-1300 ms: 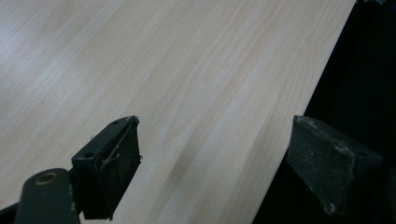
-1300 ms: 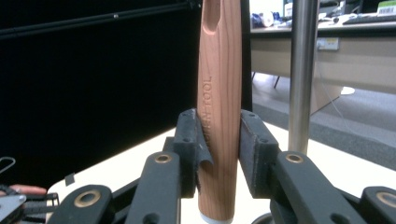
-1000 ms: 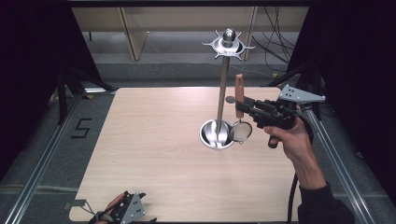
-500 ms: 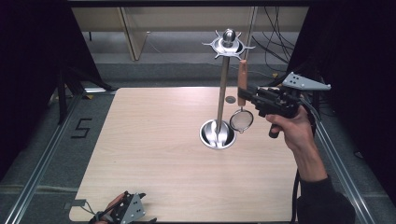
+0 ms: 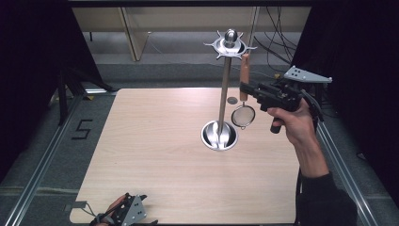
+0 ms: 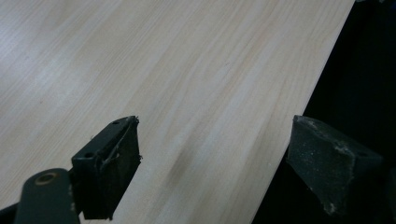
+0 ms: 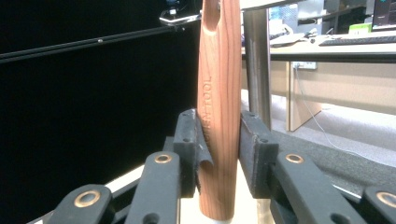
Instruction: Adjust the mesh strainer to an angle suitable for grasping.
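Note:
A steel utensil stand (image 5: 225, 89) rises from a round base (image 5: 219, 135) on the wooden table (image 5: 155, 155), with a hooked crown (image 5: 229, 44) on top. My right gripper (image 5: 244, 87) is shut on the wooden handle (image 7: 217, 107) of a small mesh strainer (image 5: 243, 116). The strainer hangs upright just right of the pole, its handle top (image 5: 245, 59) close under a crown hook. At the table's near left corner, low down, my left gripper (image 5: 126, 214) stands open over bare wood (image 6: 187, 84) by the edge, nothing between its pads (image 6: 114, 158).
A small dark disc (image 5: 232, 100) lies on the table behind the stand. Metal rails (image 5: 42, 160) run along both sides of the table. Cables (image 5: 277, 42) and wooden furniture (image 5: 136, 33) sit beyond the far edge. A "5" mark (image 5: 81, 129) is on the floor at left.
My right gripper has lifted the strainer and carried it up and back, from beside the stand's base to near the crown. The left gripper has stayed put.

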Demonstrator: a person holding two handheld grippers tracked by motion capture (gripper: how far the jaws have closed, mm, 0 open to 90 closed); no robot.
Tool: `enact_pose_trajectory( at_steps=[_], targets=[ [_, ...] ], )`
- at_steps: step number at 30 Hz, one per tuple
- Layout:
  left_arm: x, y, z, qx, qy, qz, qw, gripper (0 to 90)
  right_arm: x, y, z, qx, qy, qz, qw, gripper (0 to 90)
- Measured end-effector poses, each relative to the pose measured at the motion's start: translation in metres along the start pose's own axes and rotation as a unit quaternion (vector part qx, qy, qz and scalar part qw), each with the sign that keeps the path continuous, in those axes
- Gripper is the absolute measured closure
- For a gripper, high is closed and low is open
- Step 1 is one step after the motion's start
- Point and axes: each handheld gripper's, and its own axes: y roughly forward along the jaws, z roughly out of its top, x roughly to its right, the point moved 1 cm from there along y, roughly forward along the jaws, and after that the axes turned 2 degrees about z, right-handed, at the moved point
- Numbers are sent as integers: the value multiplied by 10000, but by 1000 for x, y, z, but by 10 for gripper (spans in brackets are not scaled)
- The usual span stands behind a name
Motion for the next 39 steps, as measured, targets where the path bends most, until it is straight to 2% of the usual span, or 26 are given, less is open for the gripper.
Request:
enact_pose_trajectory(
  at_steps=[2, 5, 6, 8, 9, 10, 12, 17, 21, 27, 28, 29, 31, 33, 34, 36, 38, 39],
  targets=[
    [0, 0, 0, -5, 0, 12, 10000, 162, 0, 2, 0, -9, 54, 8, 10000, 714],
    [0, 0, 0, -13, -5, -111, 9999, 162, 0, 5, 0, -50, 84, 41, 9999, 714],
    [0, -1, 0, -9, -8, -55, 10000, 162, 1, 6, 0, -77, 28, 42, 10000, 714],
    [0, -1, 0, -8, -6, -60, 10000, 162, 2, 7, 0, -69, 46, 45, 10000, 714],
    [0, -1, 0, -10, -2, -58, 10000, 162, 1, 8, 0, -101, 132, 30, 9999, 714],
    [0, -1, 0, -9, 1, -55, 10000, 162, 2, 9, 0, -76, 62, 48, 9999, 714],
    [0, -1, 0, -3, -1, -54, 10000, 162, 3, 10, -1, -99, 146, 108, 9998, 714],
    [0, -1, 0, -12, 1, -63, 10000, 162, 5, 12, -3, -95, 112, 107, 9998, 713],
    [1, -1, 0, 31, -36, -82, 10000, 162, 7, 12, -3, -72, 266, 177, 9995, 700],
    [1, 0, 0, 24, -39, -62, 10000, 162, 6, 12, -5, -93, 313, 114, 9994, 697],
    [1, 0, 0, 22, -36, -57, 10000, 162, 7, 13, -5, -89, 232, 90, 9996, 694],
    [2, 1, 0, 28, -38, -127, 9999, 162, 7, 13, -5, -82, 305, 128, 9994, 682],
    [1, 0, 0, 32, -38, -64, 10000, 162, 8, 13, -4, -35, 405, 81, 9991, 668],
    [1, 0, 0, 34, -44, -65, 10000, 162, 9, 12, -4, -49, 350, 16, 9994, 655],
    [1, 0, 0, 31, -39, -62, 10000, 161, 9, 11, -4, -79, 419, 11, 9991, 650],
    [1, 0, 0, 27, -38, -64, 10000, 161, 9, 10, -4, -85, 328, 15, 9994, 650],
    [1, 1, 0, 25, -38, -92, 9999, 161, 8, 9, -5, -78, 347, -16, 9994, 650],
    [2, 1, 0, 17, -25, -82, 10000, 162, 8, 9, -5, -66, 251, -61, 9996, 648]
  ],
)
